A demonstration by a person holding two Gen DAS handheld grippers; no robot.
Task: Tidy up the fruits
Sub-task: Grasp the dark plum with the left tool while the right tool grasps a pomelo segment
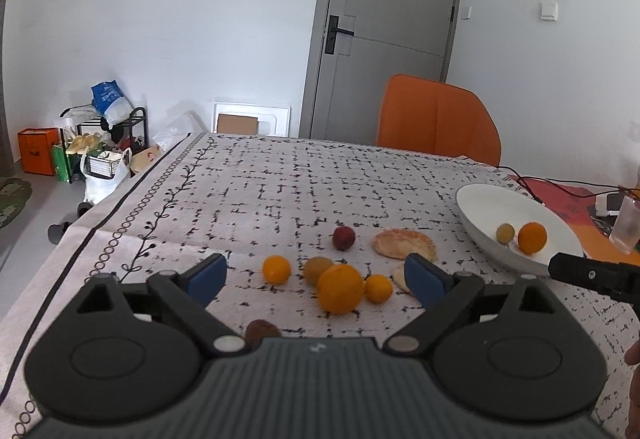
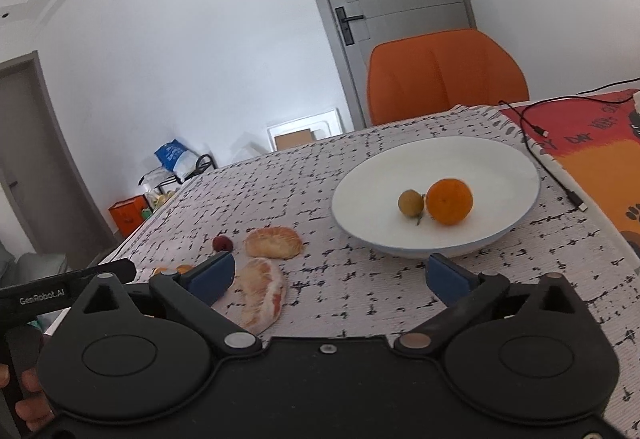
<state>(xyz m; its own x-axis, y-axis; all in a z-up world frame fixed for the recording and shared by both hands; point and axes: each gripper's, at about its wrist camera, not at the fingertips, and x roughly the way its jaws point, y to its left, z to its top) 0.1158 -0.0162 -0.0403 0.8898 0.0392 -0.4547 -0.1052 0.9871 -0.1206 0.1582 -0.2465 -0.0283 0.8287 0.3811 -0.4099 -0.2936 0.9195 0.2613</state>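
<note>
My left gripper (image 1: 316,279) stands open over a cluster of fruit on the patterned tablecloth: a large orange (image 1: 340,289), two small oranges (image 1: 276,269) (image 1: 378,288), a greenish-brown fruit (image 1: 318,269), a red plum (image 1: 343,237) and a brown fruit (image 1: 262,331) close under the gripper body. Nothing is between its pads. My right gripper (image 2: 330,275) is open and empty in front of the white bowl (image 2: 460,163), which holds an orange (image 2: 449,201) and a small green fruit (image 2: 411,202). Two peeled citrus pieces (image 2: 273,242) (image 2: 262,295) lie left of the bowl.
An orange chair (image 1: 438,119) stands behind the table's far edge. A black cable (image 2: 532,143) and a red-orange cloth (image 2: 592,143) lie right of the bowl. A clear glass (image 1: 628,227) stands at the far right. The table's left edge (image 1: 80,239) drops to the floor.
</note>
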